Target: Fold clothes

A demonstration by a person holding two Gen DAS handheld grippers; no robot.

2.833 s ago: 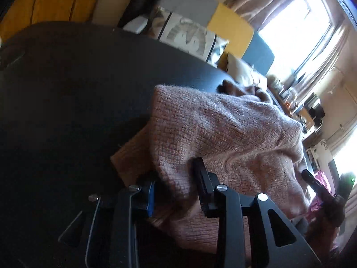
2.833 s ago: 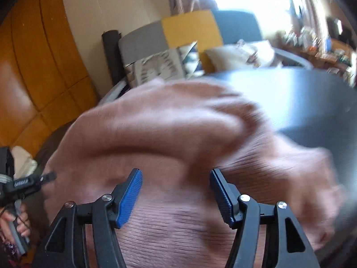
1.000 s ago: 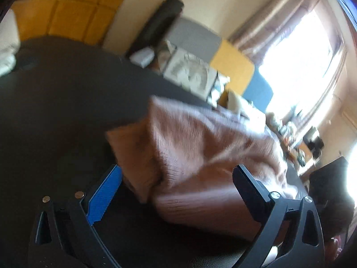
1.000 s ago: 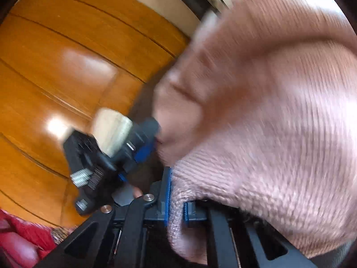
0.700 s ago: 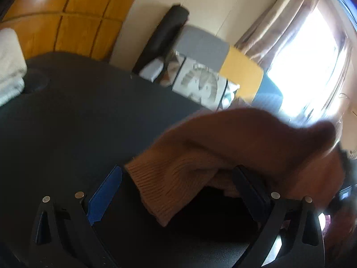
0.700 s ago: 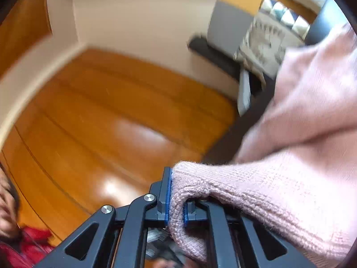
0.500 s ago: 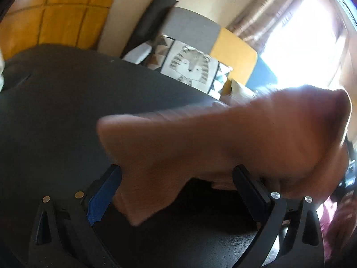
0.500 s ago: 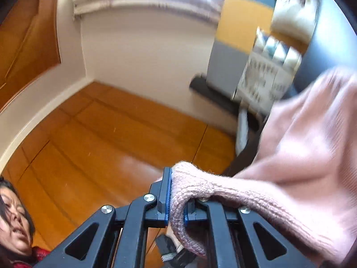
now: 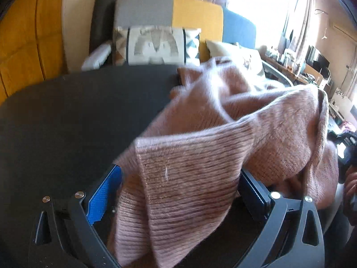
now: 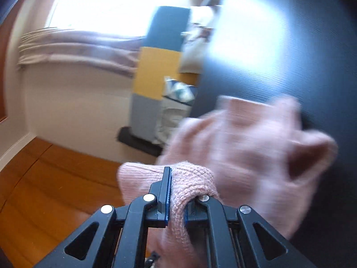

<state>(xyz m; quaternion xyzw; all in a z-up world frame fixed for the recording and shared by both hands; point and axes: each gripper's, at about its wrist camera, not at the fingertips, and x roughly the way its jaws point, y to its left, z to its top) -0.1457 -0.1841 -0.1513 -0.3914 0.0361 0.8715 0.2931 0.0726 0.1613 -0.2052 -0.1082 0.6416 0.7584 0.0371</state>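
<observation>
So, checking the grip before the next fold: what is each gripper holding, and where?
Right gripper pinches the pink sweater at a ribbed edge; left gripper is open, holding nothing.

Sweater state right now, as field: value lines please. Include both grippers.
garment: pink knit sweater, bunched, partly lifted
surface: dark table
left gripper: open, ribbed hem hanging between its fingers, not clamped
right gripper: shut on a fold of the sweater
fold status: not folded; cloth draped unevenly
image quality: right view motion-blurred
background: sofa with cushion behind table
</observation>
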